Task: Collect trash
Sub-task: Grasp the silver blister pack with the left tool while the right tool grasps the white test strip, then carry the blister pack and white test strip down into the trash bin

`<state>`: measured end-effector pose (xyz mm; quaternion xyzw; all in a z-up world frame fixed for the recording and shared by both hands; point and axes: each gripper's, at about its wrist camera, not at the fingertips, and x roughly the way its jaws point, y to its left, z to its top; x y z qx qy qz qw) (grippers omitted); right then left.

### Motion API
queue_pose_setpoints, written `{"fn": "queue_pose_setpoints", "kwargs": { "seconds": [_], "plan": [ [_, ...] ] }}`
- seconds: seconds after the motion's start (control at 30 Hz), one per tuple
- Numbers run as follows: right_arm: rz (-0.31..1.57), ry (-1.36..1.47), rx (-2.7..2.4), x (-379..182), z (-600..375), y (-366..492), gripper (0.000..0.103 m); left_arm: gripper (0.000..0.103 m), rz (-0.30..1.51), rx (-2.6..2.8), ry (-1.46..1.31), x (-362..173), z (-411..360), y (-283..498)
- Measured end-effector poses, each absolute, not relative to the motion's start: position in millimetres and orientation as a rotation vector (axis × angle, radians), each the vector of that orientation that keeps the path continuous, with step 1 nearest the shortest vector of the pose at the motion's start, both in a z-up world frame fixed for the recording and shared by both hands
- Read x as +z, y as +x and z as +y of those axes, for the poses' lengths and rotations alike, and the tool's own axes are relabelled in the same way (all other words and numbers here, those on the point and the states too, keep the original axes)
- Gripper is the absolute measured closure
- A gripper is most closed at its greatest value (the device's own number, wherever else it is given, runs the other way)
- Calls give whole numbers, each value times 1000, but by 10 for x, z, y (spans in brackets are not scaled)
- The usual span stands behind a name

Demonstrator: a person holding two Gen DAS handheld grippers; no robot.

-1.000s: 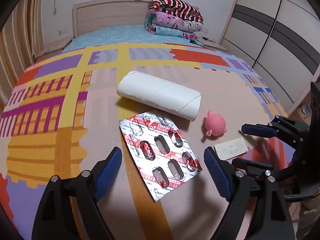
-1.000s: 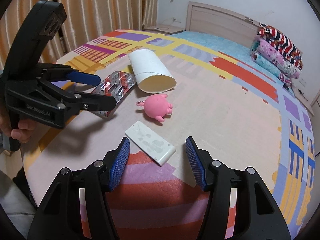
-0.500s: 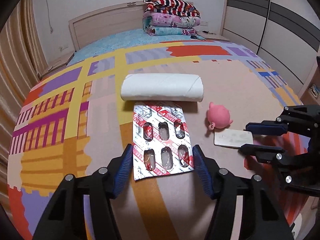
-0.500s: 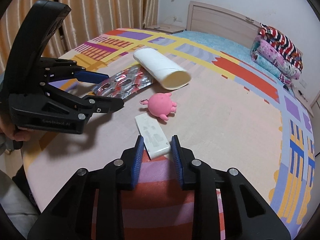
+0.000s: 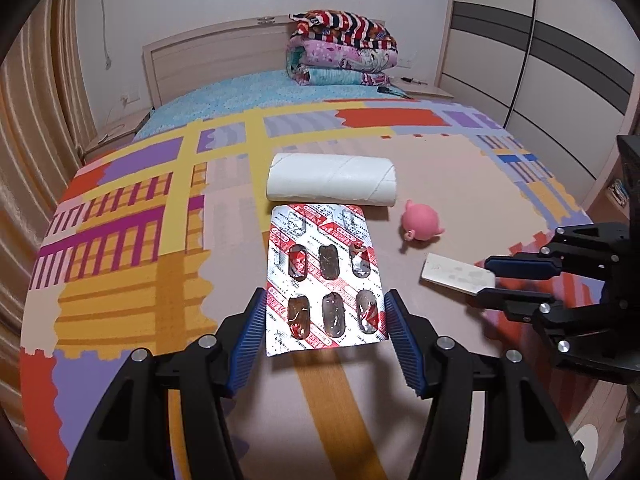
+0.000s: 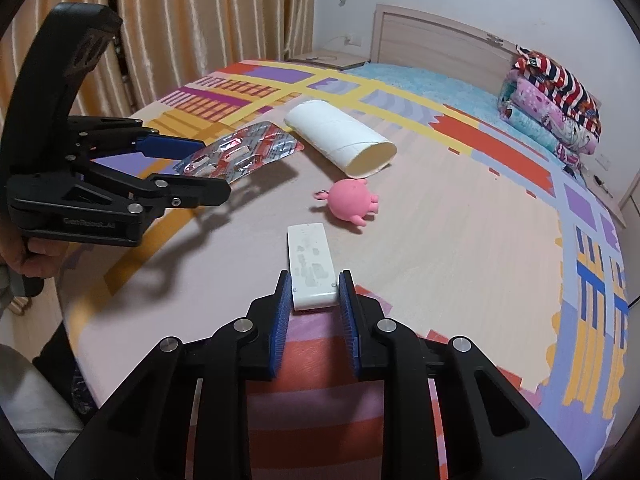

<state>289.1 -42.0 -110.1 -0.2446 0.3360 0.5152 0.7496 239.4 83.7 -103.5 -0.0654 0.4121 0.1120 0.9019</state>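
Note:
My left gripper (image 5: 325,320) is shut on a used red-and-silver pill blister pack (image 5: 322,276), held by its near end, lifted off the bed; it also shows in the right wrist view (image 6: 240,156). My right gripper (image 6: 313,296) is shut on a flat white remote-like card (image 6: 311,264), seen from the side in the left wrist view (image 5: 456,278). A white cardboard tube (image 5: 332,178) lies behind the blister pack. A pink pig toy (image 5: 420,226) lies between the two held items.
The bed carries a colourful patchwork mat (image 5: 120,240). Folded blankets (image 5: 340,52) are stacked by the headboard. Curtains (image 6: 180,20) hang at the left; a wardrobe (image 5: 540,60) stands at the right. The bed edge runs close below both grippers.
Both grippers closed: the left on the blister pack, the right on the white card. Both items now sit raised off the mat, and the left gripper has squared up with the pack.

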Motion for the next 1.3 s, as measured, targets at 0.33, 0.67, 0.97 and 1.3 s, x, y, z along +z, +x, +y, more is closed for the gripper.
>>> {"fn": "queue_pose_setpoints", "kwargs": {
  "seconds": [0.33, 0.67, 0.97, 1.3],
  "plan": [
    [704, -525, 1103, -945, -535, 2598, 79, 46, 810, 213, -114, -844, 696, 2033],
    [662, -509, 1087, -762, -708, 2216, 79, 46, 786, 173, -102, -728, 511, 1623],
    [658, -486, 1094, -691, -849, 1835, 79, 46, 779, 129, -78, -692, 322, 1192],
    [704, -473, 1124, -841, -1005, 1422, 79, 46, 811, 73, -100, -876, 154, 750]
  ]
}}
